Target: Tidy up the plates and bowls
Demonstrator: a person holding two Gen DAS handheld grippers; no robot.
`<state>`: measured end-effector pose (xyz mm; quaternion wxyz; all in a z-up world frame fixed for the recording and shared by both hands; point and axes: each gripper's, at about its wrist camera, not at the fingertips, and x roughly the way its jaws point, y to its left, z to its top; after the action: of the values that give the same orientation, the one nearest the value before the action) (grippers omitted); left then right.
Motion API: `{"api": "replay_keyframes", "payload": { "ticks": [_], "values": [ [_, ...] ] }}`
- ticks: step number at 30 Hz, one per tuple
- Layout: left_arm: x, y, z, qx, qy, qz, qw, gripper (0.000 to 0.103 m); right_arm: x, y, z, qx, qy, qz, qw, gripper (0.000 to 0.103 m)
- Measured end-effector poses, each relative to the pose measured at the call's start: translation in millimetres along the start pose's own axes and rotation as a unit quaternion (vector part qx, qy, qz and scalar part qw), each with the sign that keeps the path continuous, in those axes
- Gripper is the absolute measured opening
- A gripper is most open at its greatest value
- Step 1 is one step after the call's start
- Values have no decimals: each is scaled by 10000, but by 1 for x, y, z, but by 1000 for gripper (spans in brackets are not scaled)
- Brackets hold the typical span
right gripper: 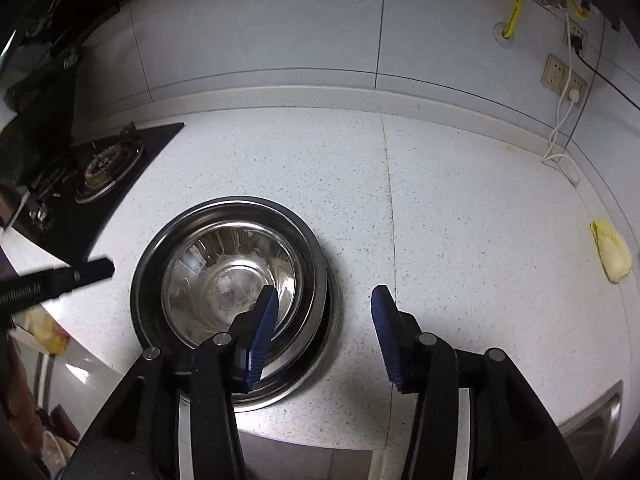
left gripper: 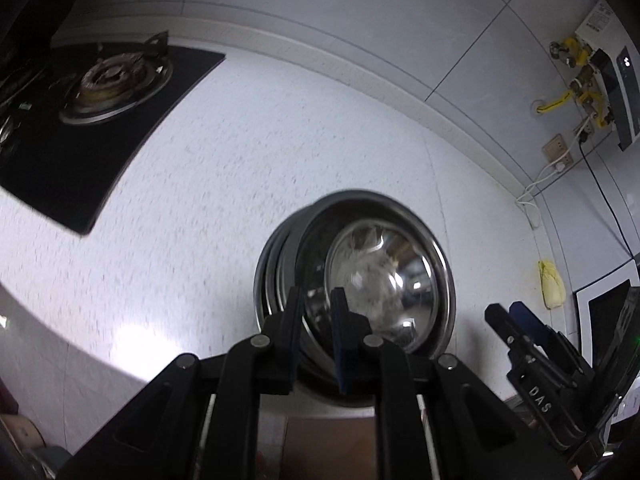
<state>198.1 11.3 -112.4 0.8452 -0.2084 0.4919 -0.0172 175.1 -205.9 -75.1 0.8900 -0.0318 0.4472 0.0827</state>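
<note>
Stacking step: steel bowl rim is clamped by left gripper; right gripper held apart, nothing gripped. Next: bowl to be centred on stack, then released.

A bowl is nested in stacked plates on the counter, right of the stove, a cloth farther right

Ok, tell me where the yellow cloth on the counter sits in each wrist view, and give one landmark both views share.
Left wrist view: the yellow cloth lies at the far right, on the counter near the wall, right of the stacked steel bowls.
Right wrist view: the yellow cloth lies at the right edge, on the counter, well right of the bowls.
Shared landmark: the gas burner, at the left in both.
</note>
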Motion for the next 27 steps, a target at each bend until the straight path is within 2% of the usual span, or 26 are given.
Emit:
{"api": "replay_keyframes", "payload": {
  "ticks": [3, 5, 11, 15, 18, 20, 22, 27],
  "values": [
    [3, -2, -5, -14, 57, 56, 10000, 16, -3, -6, -5, 89, -39, 117, 9999, 44],
    [6, -3, -4, 33, 43, 30, 10000, 19, -3, -8, -7, 57, -72, -17, 10000, 44],
    [20, 7, -6, 124, 82, -332, 9993, 19, -4, -13, -11, 203, -73, -273, 9994, 44],
    [10, 13, 4, 307, -287, -483, 9979, 19, -11, -13, -19, 323, -11, -476, 9983, 44],
    [1, 9, 11, 558, -465, -436, 9964, 24, -19, -14, -24, 411, -83, -664, 9969, 44],
    [-1, 8, 15, 639, -371, -492, 9961, 25, -22, -17, -26, 555, -102, -664, 9962, 45],
    [-1, 6, 16, 732, -313, -393, 9960, 25, -26, -18, -28, 606, -126, -715, 9955, 45],
    [-8, 9, 6, 769, -251, -338, 9961, 25, -41, -18, -35, 687, -230, -792, 9942, 47]
  ]
}}
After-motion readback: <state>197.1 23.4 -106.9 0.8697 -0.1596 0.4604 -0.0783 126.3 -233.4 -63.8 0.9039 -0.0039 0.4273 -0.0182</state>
